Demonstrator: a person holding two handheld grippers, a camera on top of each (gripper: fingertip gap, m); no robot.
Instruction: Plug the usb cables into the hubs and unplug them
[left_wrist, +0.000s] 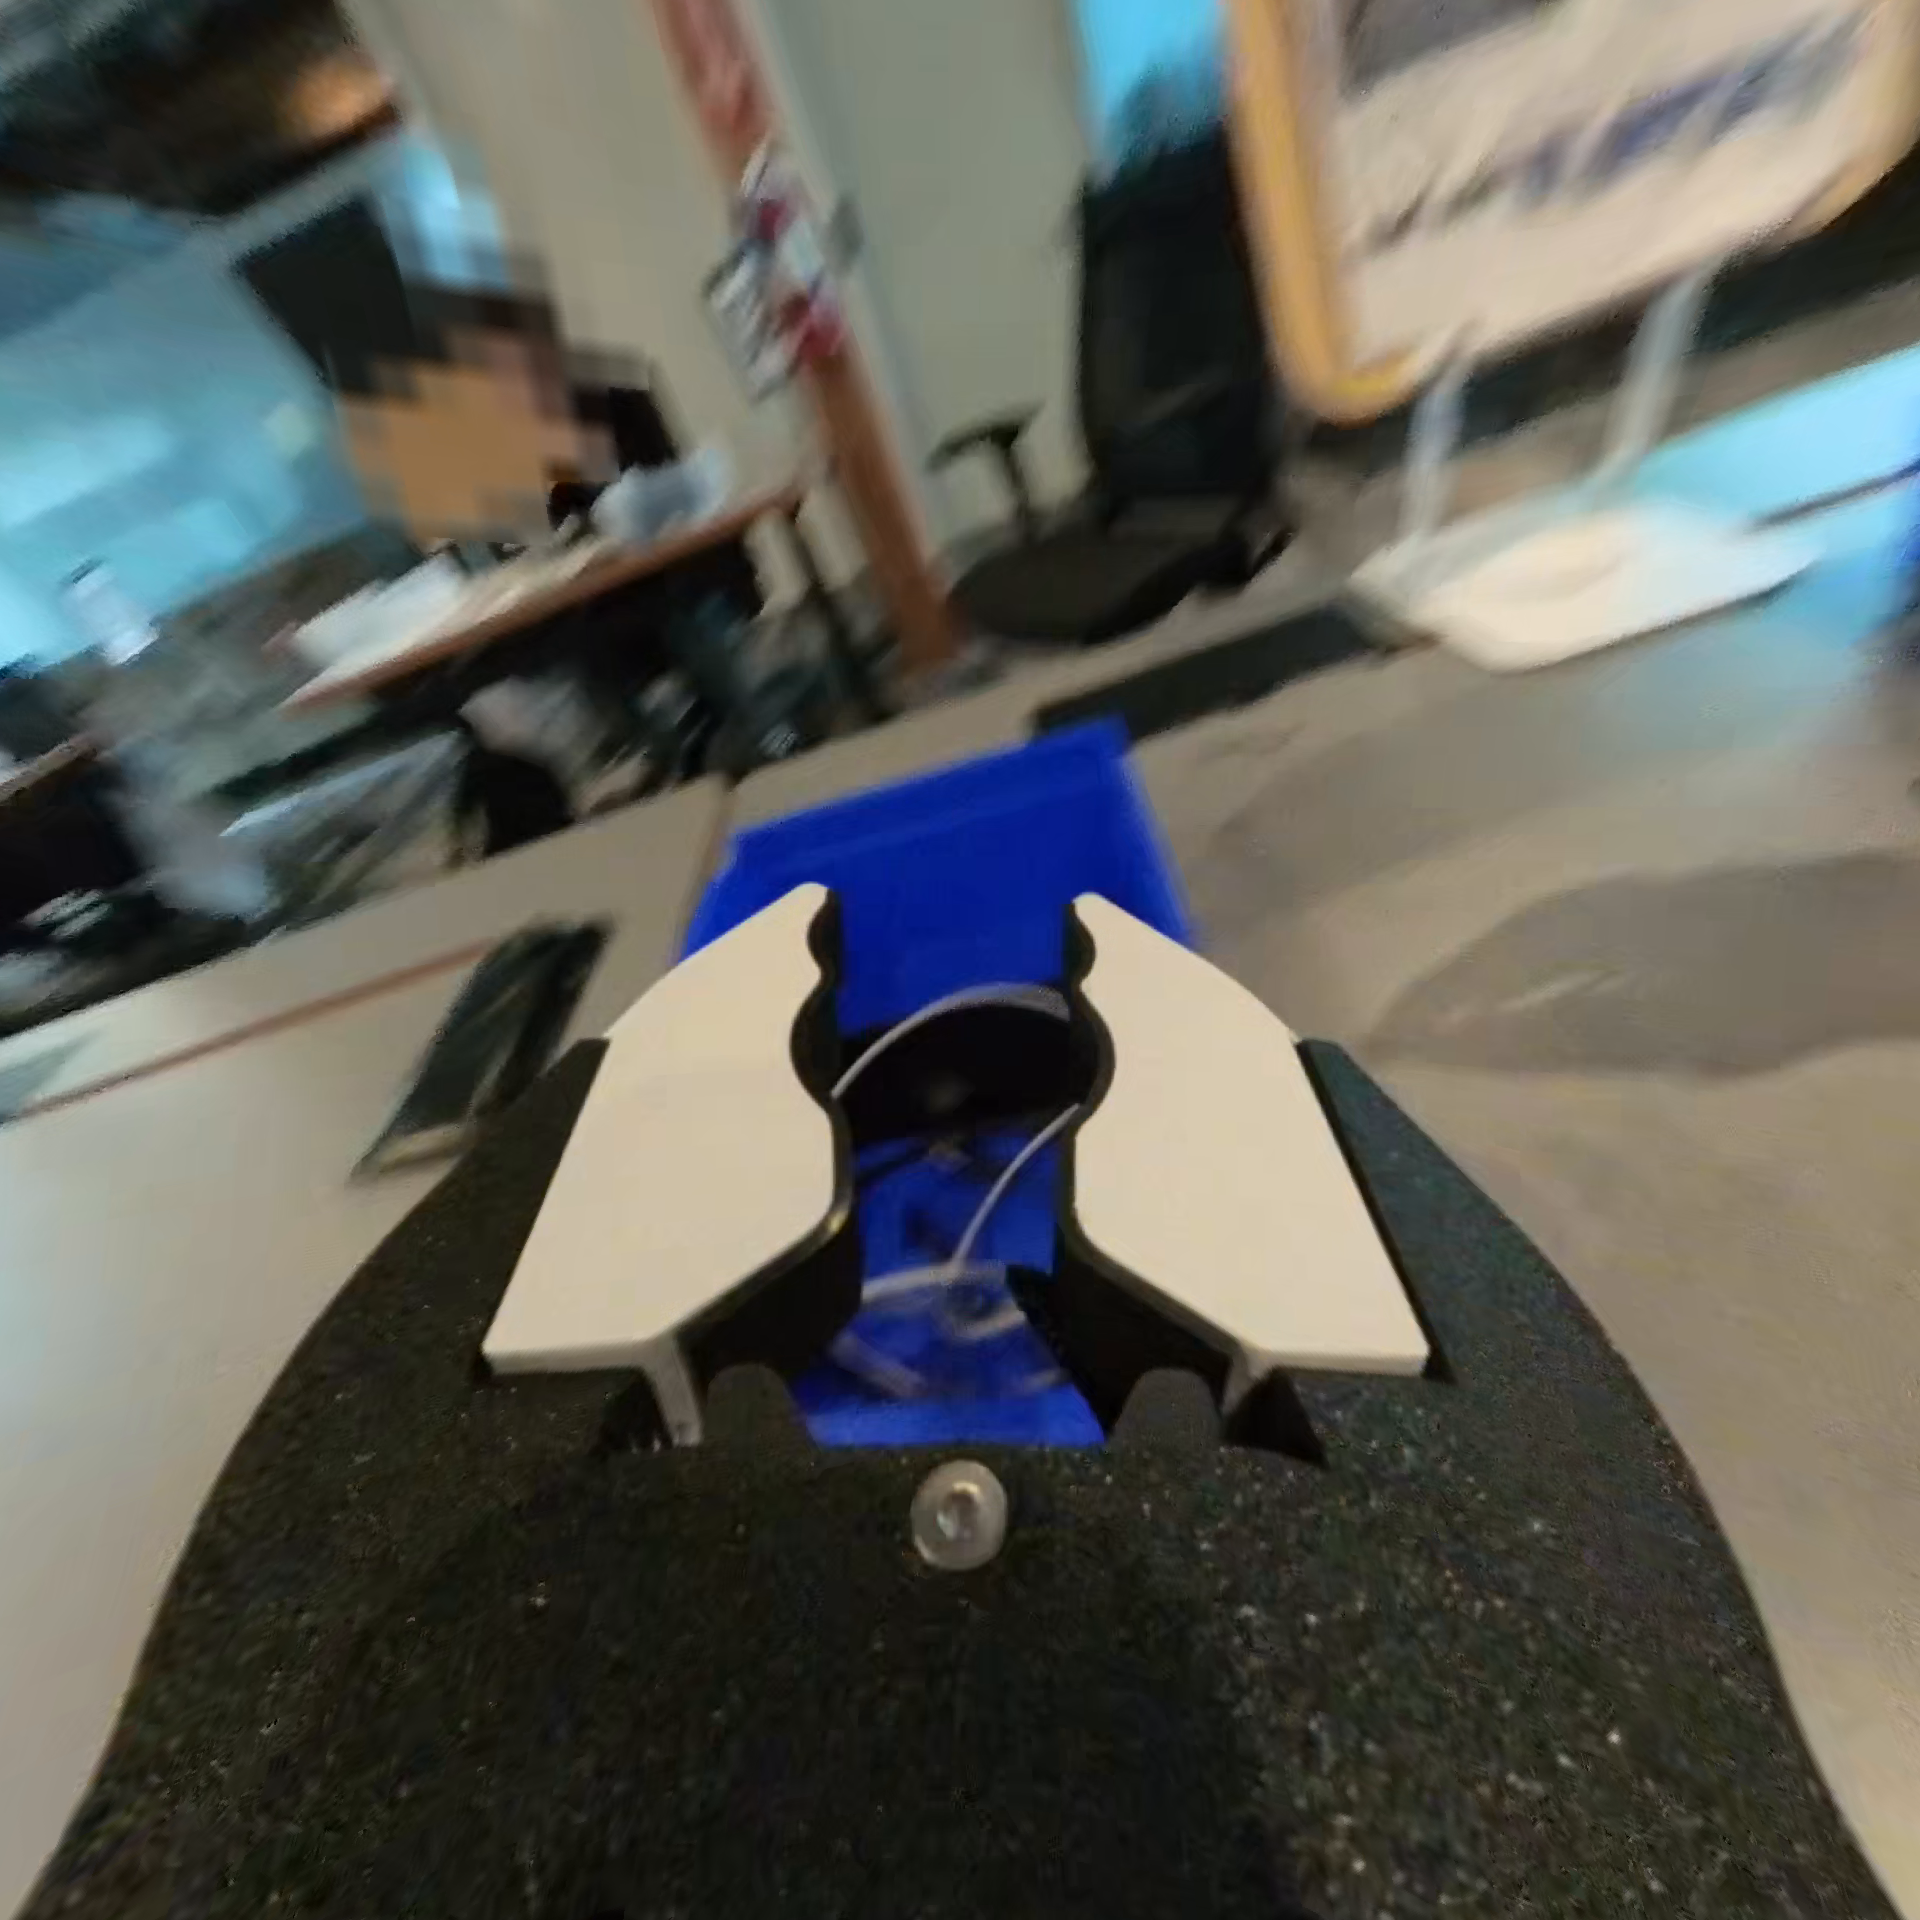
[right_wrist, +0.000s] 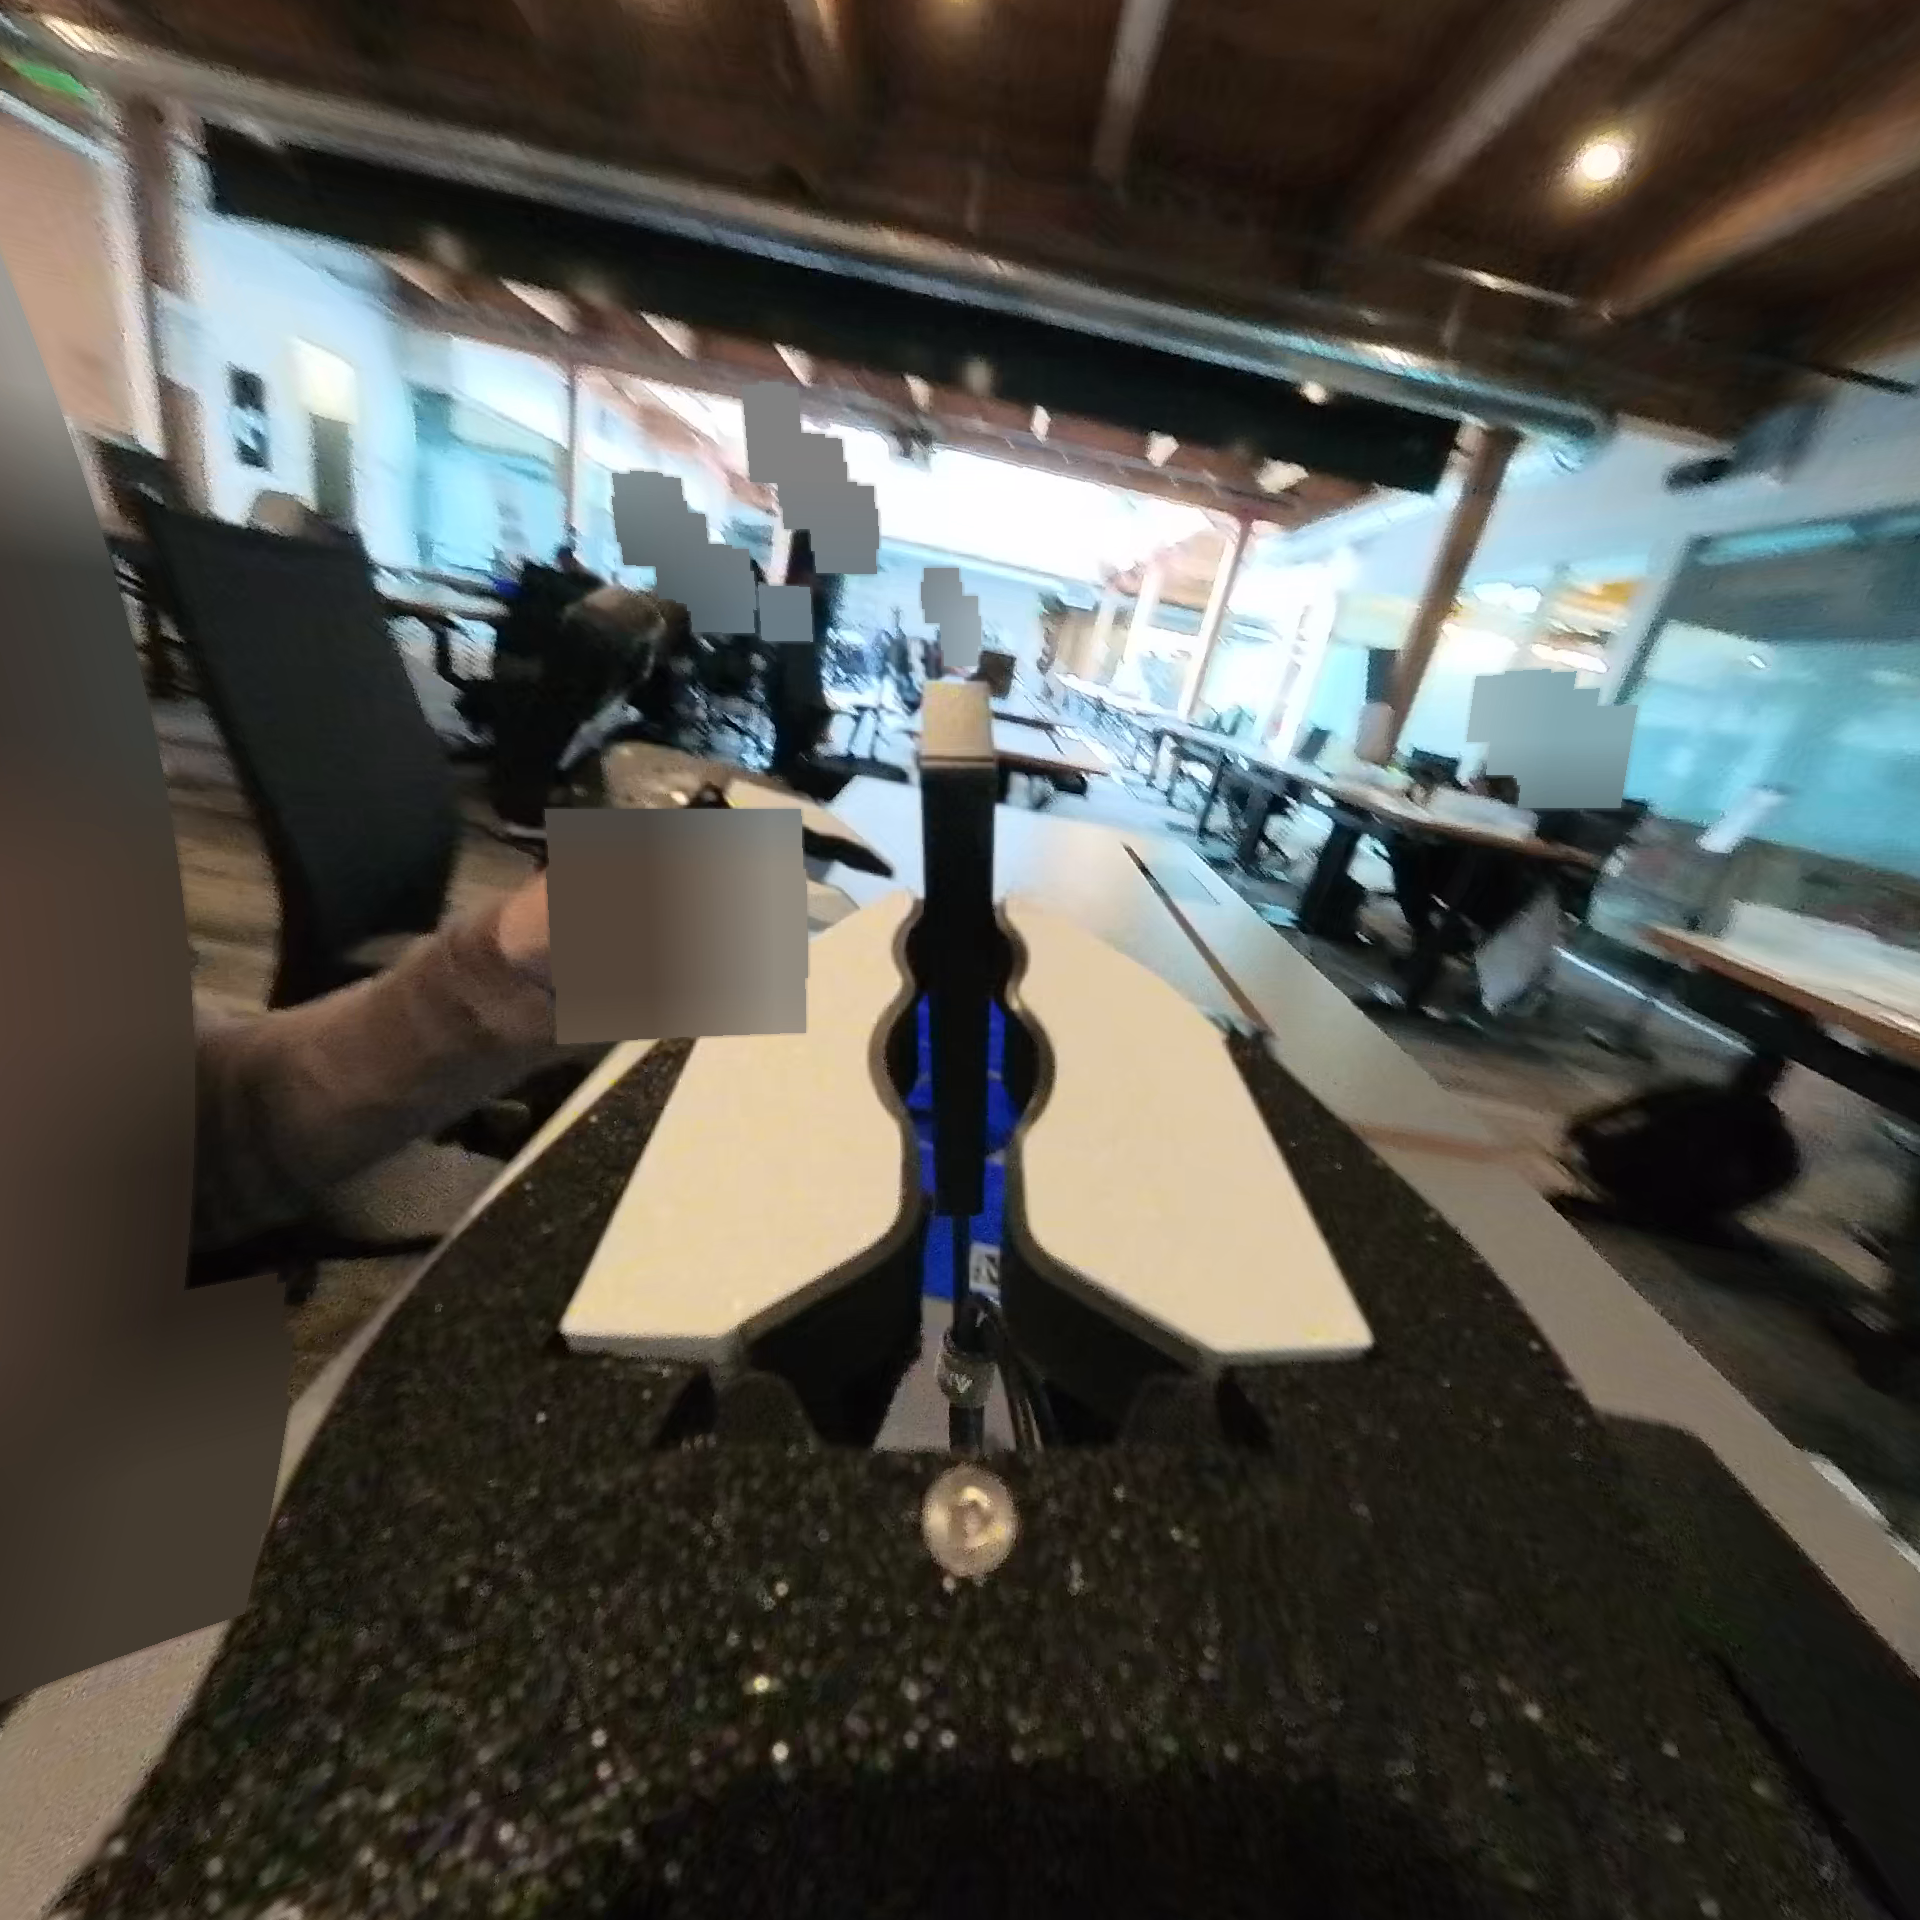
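In the left wrist view my left gripper (left_wrist: 951, 906) is open and hovers over a blue bin (left_wrist: 956, 852) on the grey table. Between its fingers I see a black round item (left_wrist: 966, 1065) and a thin white cable (left_wrist: 1000, 1174) lying in the bin; the picture is blurred. In the right wrist view my right gripper (right_wrist: 958, 914) is shut on a slim black usb hub (right_wrist: 956, 831) with a silver end, held edge-on and sticking out past the fingertips. A dark cable (right_wrist: 961, 1382) runs from the hub's near end. Blue of the bin (right_wrist: 994, 1049) shows below the hub.
A dark flat phone-like item (left_wrist: 488, 1039) lies on the grey table (left_wrist: 208, 1247) left of the bin. A person's sleeve and hand (right_wrist: 364, 1060) reach in from the left in the right wrist view. Office chairs (right_wrist: 301, 748) and desks stand behind. The left gripper's tips are roughly 25 cm from the right gripper's.
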